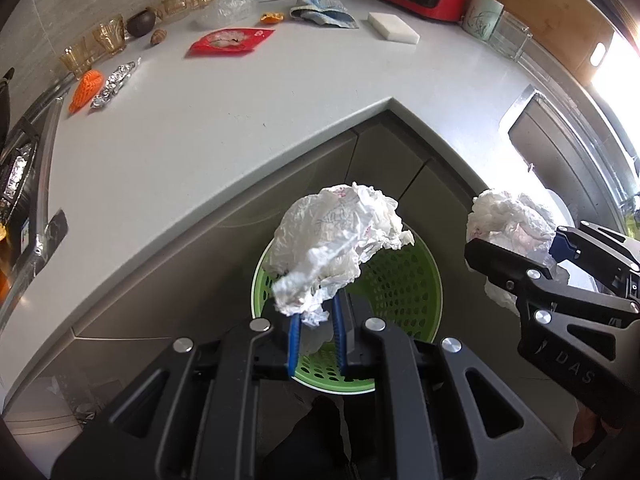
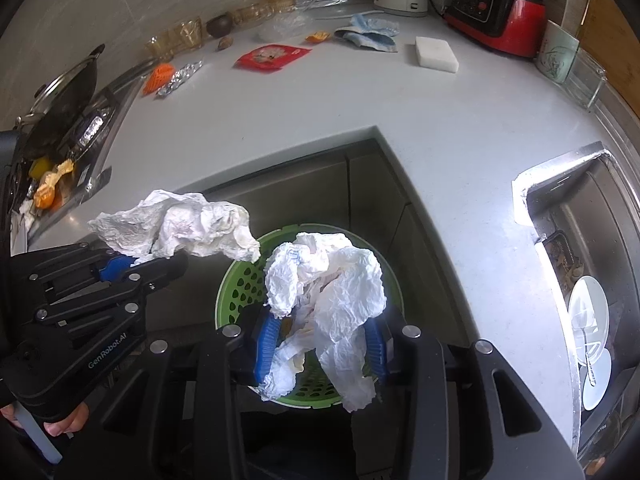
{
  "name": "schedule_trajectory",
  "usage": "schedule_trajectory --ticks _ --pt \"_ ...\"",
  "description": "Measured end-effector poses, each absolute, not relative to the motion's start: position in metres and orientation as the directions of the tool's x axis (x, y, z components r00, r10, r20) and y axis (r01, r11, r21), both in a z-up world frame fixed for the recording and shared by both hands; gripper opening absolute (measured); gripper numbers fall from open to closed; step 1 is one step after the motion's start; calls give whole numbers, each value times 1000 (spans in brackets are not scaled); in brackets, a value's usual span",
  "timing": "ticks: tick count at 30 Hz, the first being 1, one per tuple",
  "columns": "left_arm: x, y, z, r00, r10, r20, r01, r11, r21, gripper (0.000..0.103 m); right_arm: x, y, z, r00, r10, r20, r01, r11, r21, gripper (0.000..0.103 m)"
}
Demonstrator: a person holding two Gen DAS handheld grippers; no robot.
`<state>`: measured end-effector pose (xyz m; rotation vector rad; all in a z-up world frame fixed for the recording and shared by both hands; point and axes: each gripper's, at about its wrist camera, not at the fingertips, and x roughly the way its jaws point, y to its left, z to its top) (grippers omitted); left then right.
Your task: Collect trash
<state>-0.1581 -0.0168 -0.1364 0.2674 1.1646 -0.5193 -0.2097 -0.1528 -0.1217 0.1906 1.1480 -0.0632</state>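
My left gripper (image 1: 314, 320) is shut on a crumpled white paper wad (image 1: 340, 236), held above a green perforated bin (image 1: 400, 292) on the floor below the counter corner. My right gripper (image 2: 320, 336) is shut on a second crumpled white paper wad (image 2: 332, 280), also above the green bin (image 2: 240, 284). Each gripper shows in the other's view: the right gripper (image 1: 556, 256) with its wad (image 1: 508, 220) at right, the left gripper (image 2: 128, 264) with its wad (image 2: 180, 224) at left.
On the white counter (image 1: 240, 120) lie a red wrapper (image 1: 230, 42), a foil strip (image 1: 116, 84), an orange net (image 1: 86, 88), an orange scrap (image 1: 271, 18), a blue cloth (image 1: 324, 10) and a white sponge (image 1: 394, 28). Glasses (image 1: 108, 36) line the wall. A sink (image 2: 580, 264) is at right, a stove (image 2: 64, 120) at left.
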Motion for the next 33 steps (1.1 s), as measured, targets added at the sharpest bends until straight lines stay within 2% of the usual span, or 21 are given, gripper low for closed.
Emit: schedule_trajectory --ticks 17,18,20,21,22,26,33 --pt "-155 -28 -149 238 -229 -944 526 847 -73 15 -205 -153 -129 383 66 -921 131 983 125 40" --pt "-156 -29 -151 230 -228 -946 531 844 -74 17 -204 -153 -129 382 67 -922 130 984 125 40" --pt "-155 -30 -153 218 -226 -949 534 842 -77 28 -203 -153 -129 381 67 -922 129 984 125 40" --pt "-155 -31 -154 214 -222 -951 534 842 -77 38 -203 -154 -129 380 67 -923 128 984 124 40" --pt "-155 -31 -154 215 -222 -951 533 843 -76 43 -203 -154 -129 380 66 -923 129 984 124 40" --pt "-155 -31 -153 224 -221 -949 529 846 -72 55 -202 -156 -130 376 66 -924 133 983 124 40" --pt "-149 -23 -150 236 -220 -947 501 862 -75 64 -201 -159 -130 377 63 -924 136 983 122 40"
